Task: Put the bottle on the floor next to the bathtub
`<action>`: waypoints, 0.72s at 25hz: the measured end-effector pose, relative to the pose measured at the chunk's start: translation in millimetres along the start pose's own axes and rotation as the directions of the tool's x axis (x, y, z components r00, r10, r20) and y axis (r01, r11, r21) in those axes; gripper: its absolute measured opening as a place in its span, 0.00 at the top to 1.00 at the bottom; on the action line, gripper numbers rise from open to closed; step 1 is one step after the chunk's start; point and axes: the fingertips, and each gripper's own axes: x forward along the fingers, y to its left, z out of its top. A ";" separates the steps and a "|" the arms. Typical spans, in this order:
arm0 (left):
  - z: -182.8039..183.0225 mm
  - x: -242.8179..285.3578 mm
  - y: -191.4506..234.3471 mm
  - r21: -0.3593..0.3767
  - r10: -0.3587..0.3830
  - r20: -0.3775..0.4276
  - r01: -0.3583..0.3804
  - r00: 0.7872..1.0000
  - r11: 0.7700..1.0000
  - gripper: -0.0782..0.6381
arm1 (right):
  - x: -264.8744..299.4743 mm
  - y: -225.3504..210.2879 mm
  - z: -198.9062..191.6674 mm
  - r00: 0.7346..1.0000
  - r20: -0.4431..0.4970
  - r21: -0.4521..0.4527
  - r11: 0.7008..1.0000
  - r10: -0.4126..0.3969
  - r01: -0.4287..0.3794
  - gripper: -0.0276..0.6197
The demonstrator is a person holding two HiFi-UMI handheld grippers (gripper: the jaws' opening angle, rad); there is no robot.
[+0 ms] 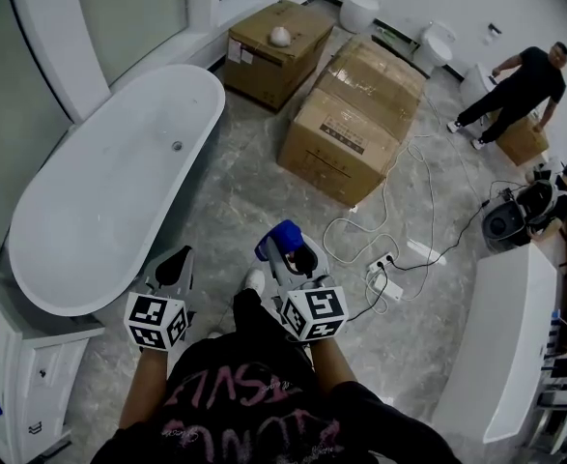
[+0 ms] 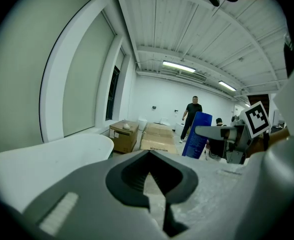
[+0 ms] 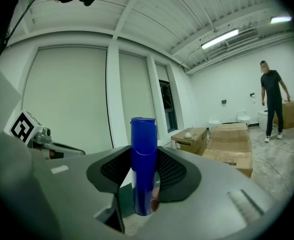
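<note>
Lit evenly and coolly from ceiling strip lights (image 2: 179,66), fairly bright (only soft shadows on the floor (image 1: 244,201)). Bent hard by the fisheye in both gripper views, black at the corners. Blurred close up, sharper farther back.

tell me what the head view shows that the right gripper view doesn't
Only the head view: the whole bathtub and the power strip on the floor. Only the right gripper view: the ceiling and its light. Both: the bottle clamped in the right gripper, the cardboard boxes and a person in black.
</note>
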 end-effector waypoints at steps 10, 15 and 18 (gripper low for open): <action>16.9 76.4 33.7 -0.016 0.012 -0.050 -0.013 0.999 1.000 0.89 | 75.3 -61.4 9.7 1.000 -0.029 0.018 1.000 -0.004 0.004 0.68; 25.4 116.9 53.7 -0.030 0.036 -0.072 -0.038 0.997 0.999 0.89 | 115.2 -91.1 12.9 0.999 -0.042 0.031 1.000 0.007 -0.006 0.68; 34.7 144.3 58.4 -0.030 0.040 -0.084 -0.042 0.996 0.999 0.89 | 138.0 -108.5 18.3 0.999 -0.051 0.035 0.999 0.020 -0.018 0.68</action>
